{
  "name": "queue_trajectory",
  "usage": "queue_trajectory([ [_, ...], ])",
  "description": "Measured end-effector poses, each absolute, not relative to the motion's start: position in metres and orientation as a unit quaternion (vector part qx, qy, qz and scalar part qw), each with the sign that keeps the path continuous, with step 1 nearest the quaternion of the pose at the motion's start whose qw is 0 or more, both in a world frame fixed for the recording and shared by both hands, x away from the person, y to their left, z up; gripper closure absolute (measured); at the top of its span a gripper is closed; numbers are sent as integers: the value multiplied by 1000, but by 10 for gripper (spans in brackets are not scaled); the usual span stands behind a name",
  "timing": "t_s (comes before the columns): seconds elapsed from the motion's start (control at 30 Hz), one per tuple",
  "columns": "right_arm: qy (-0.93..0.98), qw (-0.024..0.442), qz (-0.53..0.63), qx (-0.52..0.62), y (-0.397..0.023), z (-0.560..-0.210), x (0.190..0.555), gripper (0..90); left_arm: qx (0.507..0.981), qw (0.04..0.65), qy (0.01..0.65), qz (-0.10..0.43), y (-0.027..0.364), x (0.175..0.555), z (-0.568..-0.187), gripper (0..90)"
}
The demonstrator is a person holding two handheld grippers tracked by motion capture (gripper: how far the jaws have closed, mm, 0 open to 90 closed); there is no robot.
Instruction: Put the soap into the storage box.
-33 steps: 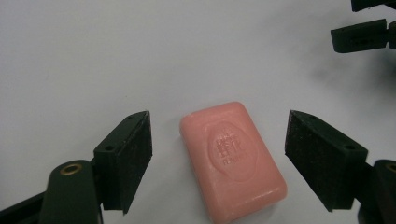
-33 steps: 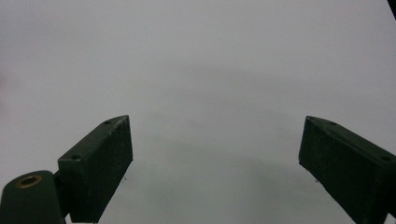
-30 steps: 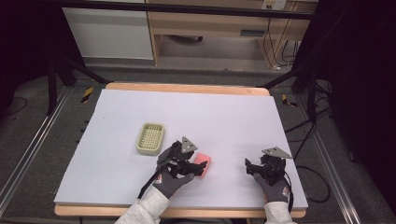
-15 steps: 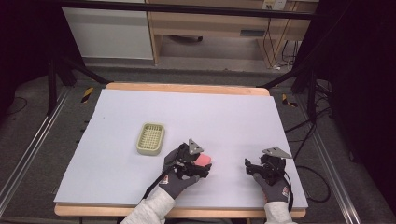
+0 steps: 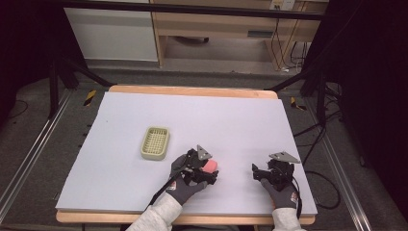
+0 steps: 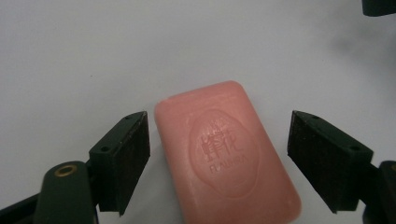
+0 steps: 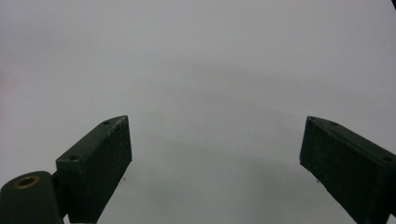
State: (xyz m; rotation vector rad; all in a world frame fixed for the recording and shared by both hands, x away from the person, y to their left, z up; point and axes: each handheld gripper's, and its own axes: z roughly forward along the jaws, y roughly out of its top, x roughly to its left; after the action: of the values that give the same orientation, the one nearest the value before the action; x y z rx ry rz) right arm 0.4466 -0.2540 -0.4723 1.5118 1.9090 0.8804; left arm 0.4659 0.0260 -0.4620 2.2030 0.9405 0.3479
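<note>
Soap (image 6: 226, 154) lies near the table's (image 5: 120, 120) front edge, between your left gripper's (image 6: 233, 163) just-spread jaws, ungripped, long axis skewed; your right gripper (image 7: 219, 168) gapes empty, farther off.

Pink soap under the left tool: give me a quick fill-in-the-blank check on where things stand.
1. The soap bar lies between the jaws of the ____ tool.
2. That tool's pads stand ____ from the soap.
3. The cream soap dish holds ____.
4. The right tool is ____, over the bare table.

Missing words: left; apart; nothing; open
</note>
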Motion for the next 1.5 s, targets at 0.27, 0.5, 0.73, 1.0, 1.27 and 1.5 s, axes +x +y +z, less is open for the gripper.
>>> queue_trajectory([
  [0.27, 710, 271, 326, 563, -253, -472, 447, 94, 855, 346, 366, 126, 25, 466, -469, 214],
  [0.5, 711, 270, 325, 562, -253, -473, 447, 94, 855, 340, 371, 124, 26, 466, -470, 263],
  [0.73, 711, 270, 325, 563, -253, -472, 447, 94, 857, 336, 371, 121, 28, 464, -468, 336],
  [1.0, 711, 270, 324, 563, -253, -473, 447, 94, 861, 335, 363, 121, 29, 465, -467, 358],
  [1.27, 712, 269, 323, 562, -253, -473, 447, 94, 867, 327, 360, 113, 25, 472, -469, 337],
  [1.5, 713, 270, 324, 560, -253, -473, 447, 94, 873, 313, 354, 118, 20, 474, -471, 339],
])
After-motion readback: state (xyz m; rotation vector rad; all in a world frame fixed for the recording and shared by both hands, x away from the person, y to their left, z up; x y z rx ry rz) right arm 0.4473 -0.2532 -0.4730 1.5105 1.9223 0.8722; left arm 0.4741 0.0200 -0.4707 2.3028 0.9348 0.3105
